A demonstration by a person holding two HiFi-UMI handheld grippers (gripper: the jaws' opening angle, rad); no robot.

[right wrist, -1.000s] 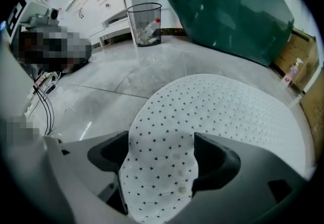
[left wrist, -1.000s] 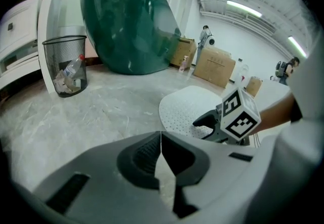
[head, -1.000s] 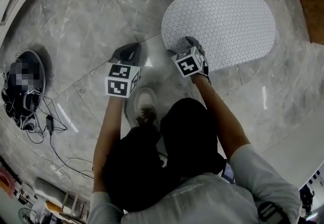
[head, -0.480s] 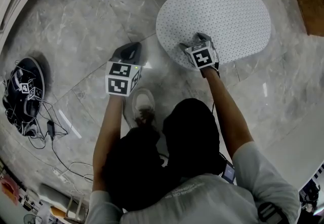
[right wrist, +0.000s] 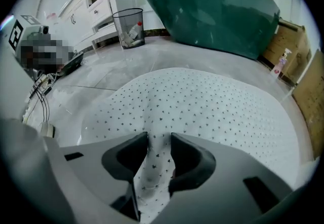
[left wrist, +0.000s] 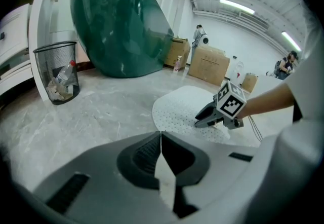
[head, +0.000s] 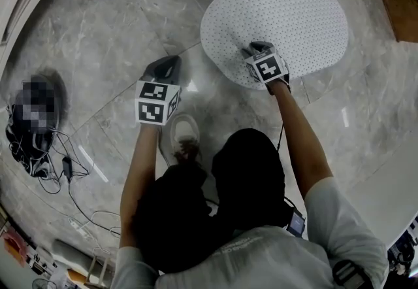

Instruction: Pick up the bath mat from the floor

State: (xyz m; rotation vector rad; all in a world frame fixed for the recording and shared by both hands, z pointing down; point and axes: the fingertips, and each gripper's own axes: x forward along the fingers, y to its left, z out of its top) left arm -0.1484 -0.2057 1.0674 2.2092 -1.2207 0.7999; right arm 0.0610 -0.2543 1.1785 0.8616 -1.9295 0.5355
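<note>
Mat (head: 281,16) edge sits pinched in just-closing right tongs (right wrist: 158,154).

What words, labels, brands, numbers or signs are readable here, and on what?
No legible text anywhere.
Cubes on left gripper and right gripper (jaws just closed onto the bath mat): square codes, no letters.
Mat: speckles only.
Cardboard boxes, bottle: any print too small to read.

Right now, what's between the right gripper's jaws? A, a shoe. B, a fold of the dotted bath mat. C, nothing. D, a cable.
B: the right gripper has just been closing its jaws, and they now pinch a raised fold of the white dotted bath mat.
</note>
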